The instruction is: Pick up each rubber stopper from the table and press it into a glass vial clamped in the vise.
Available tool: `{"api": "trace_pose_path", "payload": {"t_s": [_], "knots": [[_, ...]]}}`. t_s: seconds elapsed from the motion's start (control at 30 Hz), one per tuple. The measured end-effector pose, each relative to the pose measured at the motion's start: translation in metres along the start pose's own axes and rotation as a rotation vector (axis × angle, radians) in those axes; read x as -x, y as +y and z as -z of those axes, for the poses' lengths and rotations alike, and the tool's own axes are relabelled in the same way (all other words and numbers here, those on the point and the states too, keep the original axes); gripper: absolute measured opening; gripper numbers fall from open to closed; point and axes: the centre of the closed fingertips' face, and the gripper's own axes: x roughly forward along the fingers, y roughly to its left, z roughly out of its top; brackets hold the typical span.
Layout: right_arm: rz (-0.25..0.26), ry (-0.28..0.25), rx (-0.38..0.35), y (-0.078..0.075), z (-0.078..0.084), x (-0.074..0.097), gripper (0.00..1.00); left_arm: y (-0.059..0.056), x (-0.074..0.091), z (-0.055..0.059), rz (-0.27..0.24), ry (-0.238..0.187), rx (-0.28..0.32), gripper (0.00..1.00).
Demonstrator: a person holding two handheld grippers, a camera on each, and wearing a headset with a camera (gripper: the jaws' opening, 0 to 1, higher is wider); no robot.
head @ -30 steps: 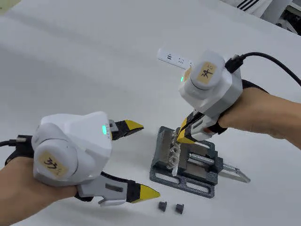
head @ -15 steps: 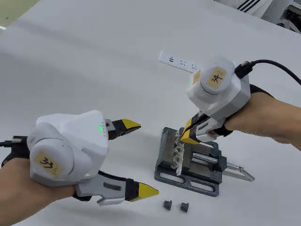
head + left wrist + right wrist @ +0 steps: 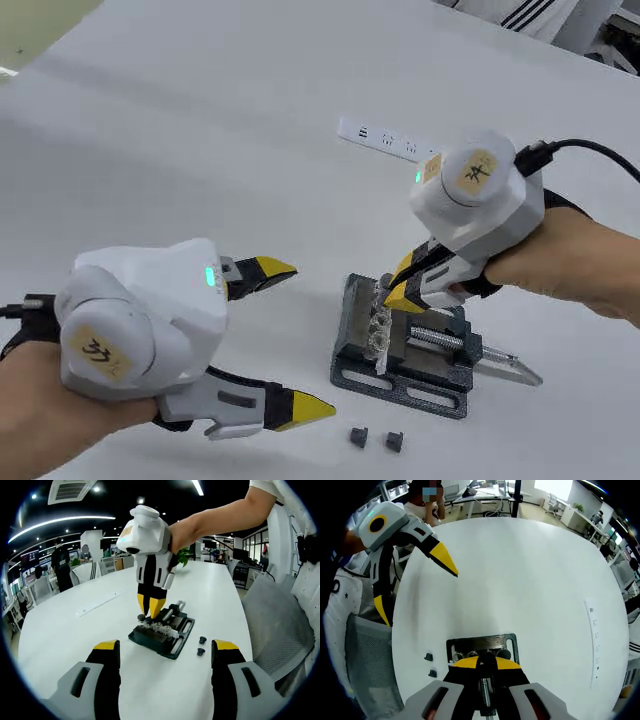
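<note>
Two small dark rubber stoppers (image 3: 358,436) lie loose on the white counter (image 3: 200,150), at 6 o'clock from the dark grey metal bench vise (image 3: 440,365) in the head view. A row of clear glass vials (image 3: 380,328) stands clamped in the vise.

The right gripper (image 3: 400,285) points down at the 12 o'clock end of the row. Its jaws are drawn together with no gap visible. A dark round piece (image 3: 141,616), probably a stopper, sits just beside the tips. Whether it is seated cannot be determined.

The left gripper (image 3: 300,338) hovers at 8 o'clock from the vise, with its jaws spread wide and holding nothing.

Hazards:
- An off-axis push could seat a stopper crooked or crack a vial.
- Closed tips could slip off the small stopper and strike the neighbouring vials.
- A coarse approach could knock a loose stopper away.

Markings: each gripper carries a handwritten tan tag. The left tag appears to read "33"; the right tag is not legible. A white power strip (image 3: 385,140) at 12 o'clock shows no readable brand.
</note>
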Motion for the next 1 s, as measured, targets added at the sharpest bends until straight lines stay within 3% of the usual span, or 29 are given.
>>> {"api": "trace_pose_path", "payload": {"t_s": [0.7, 1.0], "knots": [[0.122, -0.162, -0.109, 0.003, 0.018, 0.039, 0.20, -0.013, 0.002, 0.005, 0.039, 0.053, -0.049, 0.71], [0.154, -0.235, -0.171, 0.012, 0.034, 0.049, 0.27, -0.018, 0.003, 0.009, 0.055, 0.088, -0.074, 0.69]]}}
